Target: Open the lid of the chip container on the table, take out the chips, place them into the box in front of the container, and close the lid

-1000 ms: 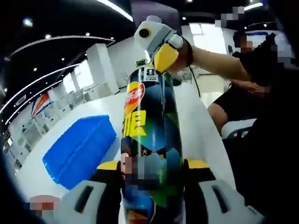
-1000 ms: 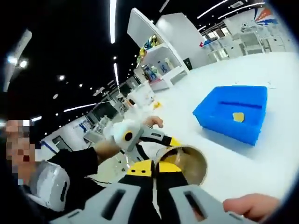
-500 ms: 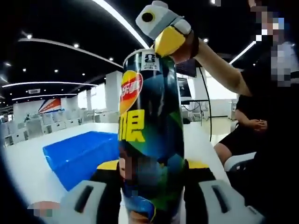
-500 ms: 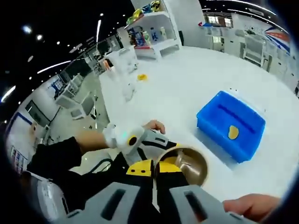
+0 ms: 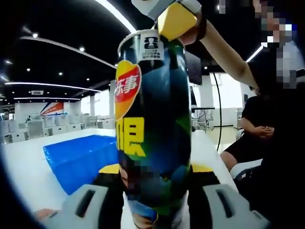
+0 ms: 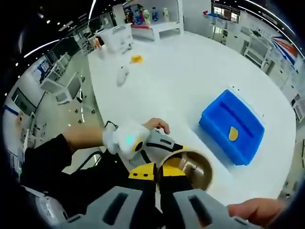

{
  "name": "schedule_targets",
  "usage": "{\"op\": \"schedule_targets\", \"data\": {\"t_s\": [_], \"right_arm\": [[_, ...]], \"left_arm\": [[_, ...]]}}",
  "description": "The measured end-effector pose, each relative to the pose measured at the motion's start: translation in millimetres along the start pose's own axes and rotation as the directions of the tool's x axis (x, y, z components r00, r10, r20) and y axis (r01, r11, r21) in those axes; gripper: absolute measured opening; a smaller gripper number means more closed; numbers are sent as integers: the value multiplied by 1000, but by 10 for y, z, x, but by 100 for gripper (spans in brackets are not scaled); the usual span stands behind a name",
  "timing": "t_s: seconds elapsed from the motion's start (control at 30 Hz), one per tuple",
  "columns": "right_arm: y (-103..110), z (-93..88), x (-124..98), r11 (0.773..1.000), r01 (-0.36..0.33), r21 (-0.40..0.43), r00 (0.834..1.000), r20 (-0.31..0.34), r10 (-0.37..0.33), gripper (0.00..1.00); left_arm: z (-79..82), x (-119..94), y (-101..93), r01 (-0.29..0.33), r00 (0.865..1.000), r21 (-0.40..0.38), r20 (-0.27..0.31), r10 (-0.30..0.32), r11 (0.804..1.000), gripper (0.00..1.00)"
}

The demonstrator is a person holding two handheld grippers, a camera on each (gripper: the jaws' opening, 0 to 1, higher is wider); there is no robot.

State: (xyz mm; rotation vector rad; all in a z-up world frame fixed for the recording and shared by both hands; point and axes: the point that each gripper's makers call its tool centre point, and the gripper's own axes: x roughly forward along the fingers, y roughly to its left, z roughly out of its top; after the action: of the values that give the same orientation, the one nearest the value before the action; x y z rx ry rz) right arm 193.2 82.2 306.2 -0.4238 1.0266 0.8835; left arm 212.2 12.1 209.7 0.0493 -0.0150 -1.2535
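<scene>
Now the chip can (image 5: 152, 129) stands nearly upright, clamped low between the left gripper (image 5: 155, 191) jaws, and the right gripper (image 6: 157, 177) has risen above its open mouth, jaws pinched together on what I cannot tell. Compared with a second ago, the tilt is gone. One chip (image 6: 233, 134) lies in the blue box (image 6: 245, 143) beyond the can on the tabletop (image 6: 181, 81), so another seems about to follow.

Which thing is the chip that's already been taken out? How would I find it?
Look at the big white table, then find the bright blue box lying on it near the open chip container. Inside the box lies one chip: small, flat and yellow, the only yellow thing against the blue.
</scene>
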Motion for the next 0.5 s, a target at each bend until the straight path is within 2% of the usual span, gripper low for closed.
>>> {"op": "schedule_targets", "data": {"t_s": [0.13, 0.3, 0.5], "right_arm": [[2, -7, 4, 1000, 18, -10, 1000, -2, -18, 0], [54, -14, 27, 1000, 4, -13, 1000, -9, -4, 0], [47, -9, 25, 1000, 16, -26, 1000, -9, -17, 1]], "left_arm": [[3, -19, -19, -19, 999, 12, 31, 18, 1000, 53], [-13, -77, -50, -31, 999, 45, 22, 30, 998, 53], [75, -207, -10, -51, 997, 57, 69, 47, 997, 51]]}}
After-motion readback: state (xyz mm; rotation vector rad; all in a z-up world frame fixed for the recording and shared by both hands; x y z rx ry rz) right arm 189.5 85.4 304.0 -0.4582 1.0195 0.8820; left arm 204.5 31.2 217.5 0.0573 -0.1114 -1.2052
